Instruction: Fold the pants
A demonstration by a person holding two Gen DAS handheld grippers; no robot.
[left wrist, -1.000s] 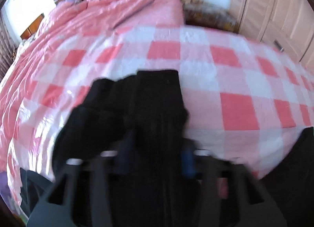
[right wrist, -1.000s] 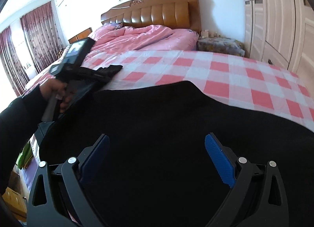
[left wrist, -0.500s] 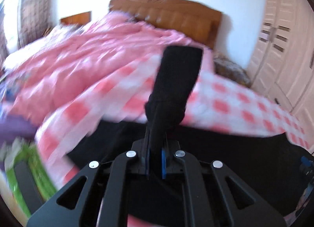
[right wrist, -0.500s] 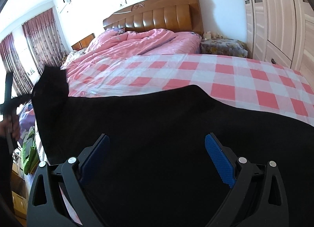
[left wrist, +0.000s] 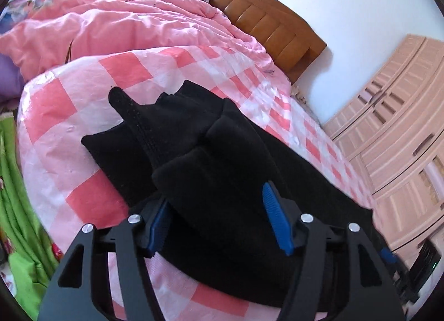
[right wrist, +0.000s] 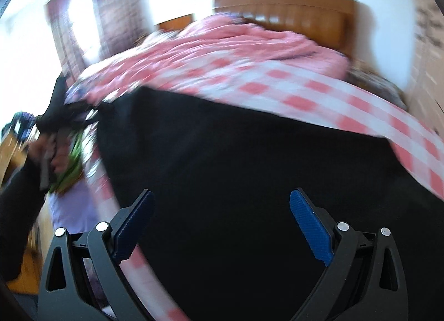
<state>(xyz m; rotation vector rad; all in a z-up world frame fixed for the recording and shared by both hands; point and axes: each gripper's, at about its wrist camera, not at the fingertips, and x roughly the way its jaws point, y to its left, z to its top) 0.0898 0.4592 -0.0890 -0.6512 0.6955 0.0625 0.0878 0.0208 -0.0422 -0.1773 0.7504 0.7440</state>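
Note:
Black pants (left wrist: 211,160) lie on the pink checked bed sheet (left wrist: 83,110), one end bunched and folded back over the rest. My left gripper (left wrist: 219,226) is open, its blue pads on either side of the bunched fabric, not clamped. In the blurred right wrist view the pants (right wrist: 249,171) spread wide across the bed. My right gripper (right wrist: 222,226) is open just above them. The hand holding the left gripper (right wrist: 52,126) shows at far left with black cloth at it.
A pink duvet (left wrist: 116,18) is heaped toward the wooden headboard (left wrist: 260,15). A wardrobe (left wrist: 399,132) stands at the right. Green fabric (left wrist: 16,210) lies beside the bed at the left.
My left gripper was shut on a pants end and held it up; it has now opened and the end lies folded over the pants. The right gripper's view has swung and blurred.

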